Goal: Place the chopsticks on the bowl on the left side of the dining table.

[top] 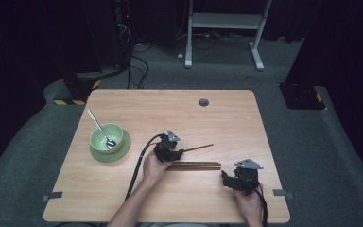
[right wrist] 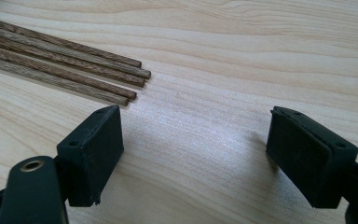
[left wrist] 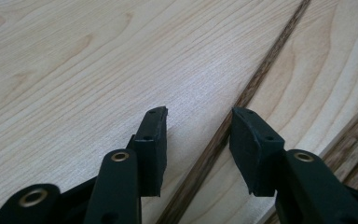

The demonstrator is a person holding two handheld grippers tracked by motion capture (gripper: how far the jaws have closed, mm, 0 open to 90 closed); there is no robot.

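A single dark wooden chopstick [top: 199, 147] lies slanted on the light wooden table [top: 227, 118]. My left gripper [top: 179, 152] sits low over its near end. In the left gripper view the chopstick [left wrist: 261, 74] runs between the jaws of the gripper [left wrist: 199, 112], which stand apart on either side without touching it. A bundle of several chopsticks [top: 194, 165] lies just in front. My right gripper [top: 224, 179] rests to the right of the bundle's ends, jaws wide. In the right gripper view the gripper [right wrist: 196, 116] holds nothing, and the chopstick ends [right wrist: 60, 60] lie at upper left.
A green bowl [top: 101, 134] with a metal spoon [top: 98, 124] in it stands on a green plate [top: 123, 150] at the table's left. A round cable hole [top: 203, 102] sits near the far edge. Beyond the table are cables and a white stand's legs on grey carpet.
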